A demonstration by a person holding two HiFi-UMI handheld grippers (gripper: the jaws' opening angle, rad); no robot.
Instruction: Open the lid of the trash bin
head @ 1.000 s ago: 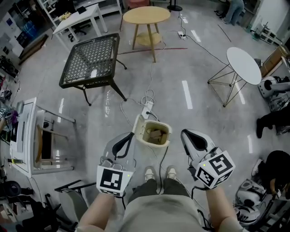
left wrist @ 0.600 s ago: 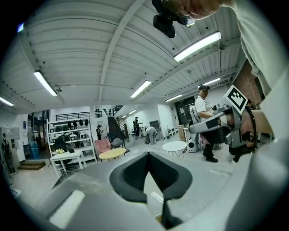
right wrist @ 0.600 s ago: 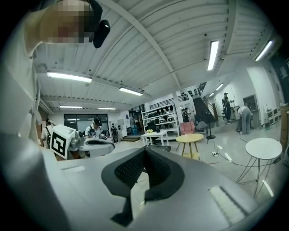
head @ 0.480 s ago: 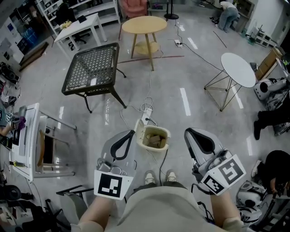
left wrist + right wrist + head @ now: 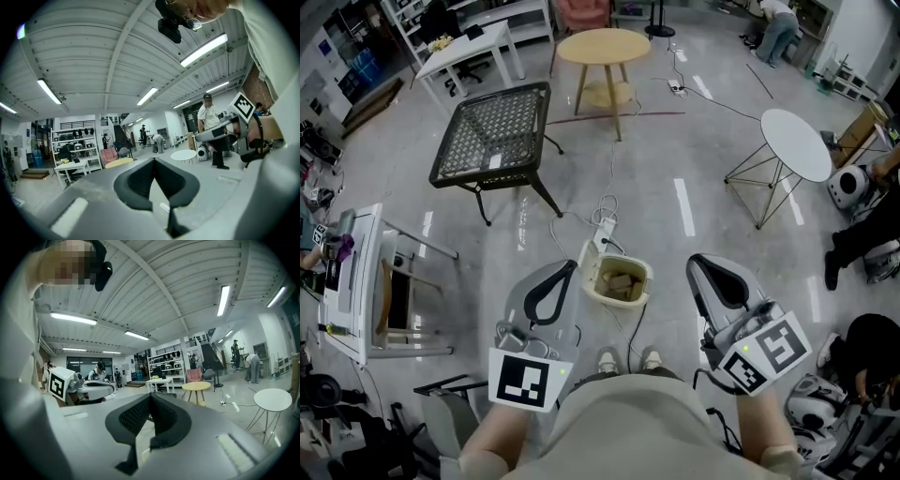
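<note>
The cream trash bin [image 5: 630, 293] stands on the floor just ahead of the person's shoes. Its lid [image 5: 590, 255] is swung up on the bin's left side, and brownish waste shows inside. My left gripper [image 5: 571, 269] hovers to the left of the bin, its tips close to the raised lid, jaws shut and empty. To the bin's right, well apart from it, my right gripper [image 5: 695, 262] is also shut with nothing in it. In the left gripper view [image 5: 153, 162] and the right gripper view [image 5: 150, 397] the bin is out of sight; both look across the hall.
A power strip and cable [image 5: 606, 225] lie just beyond the bin. Farther off stand a black mesh table [image 5: 492, 127], a round wooden table [image 5: 602, 45] and a white round table [image 5: 797, 141]. A white rack [image 5: 356, 281] is at the left; people sit at the right edge.
The view has shifted a little. Both grippers have drifted slightly, the right one outward to the right. The bin's lid stays up and both jaws stay shut.
</note>
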